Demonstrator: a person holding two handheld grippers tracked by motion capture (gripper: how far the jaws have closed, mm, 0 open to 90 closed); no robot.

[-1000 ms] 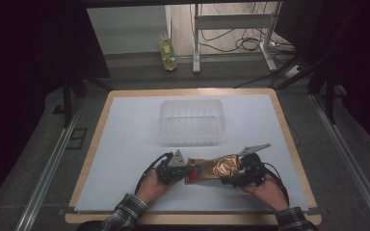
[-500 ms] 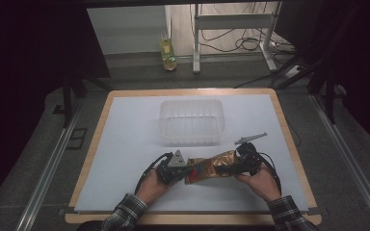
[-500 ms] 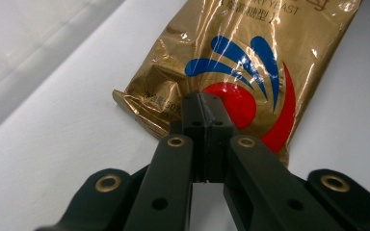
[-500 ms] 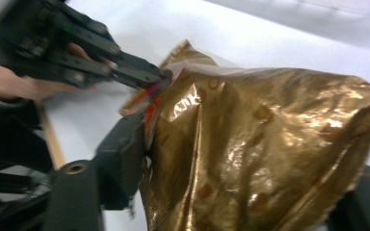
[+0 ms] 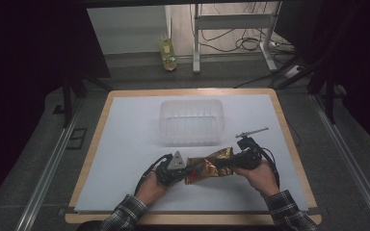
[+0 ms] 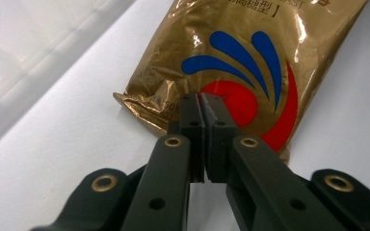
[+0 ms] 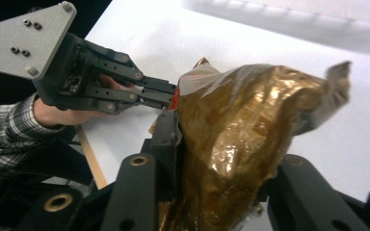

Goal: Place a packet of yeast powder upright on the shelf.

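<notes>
So the gold snack bag (image 5: pixel 208 165) was lying near the front edge of the desk (image 5: pixel 125 144), roughly mid-width, gripped at both ends. The left gripper (image 5: pixel 180 169) had its jaws pinched together on the bag's crimped seam, and the right gripper (image 5: pixel 231 162) had just been closing and was clamped on the bunched-up other end. Grabbing looked done to me; what's left is probably pulling it open or moving it to the clear tub (image 5: pixel 191 121) behind it. Both forearms came in low from the front edge, grippers pointing inward at each other, right one tilted up a bit
</notes>
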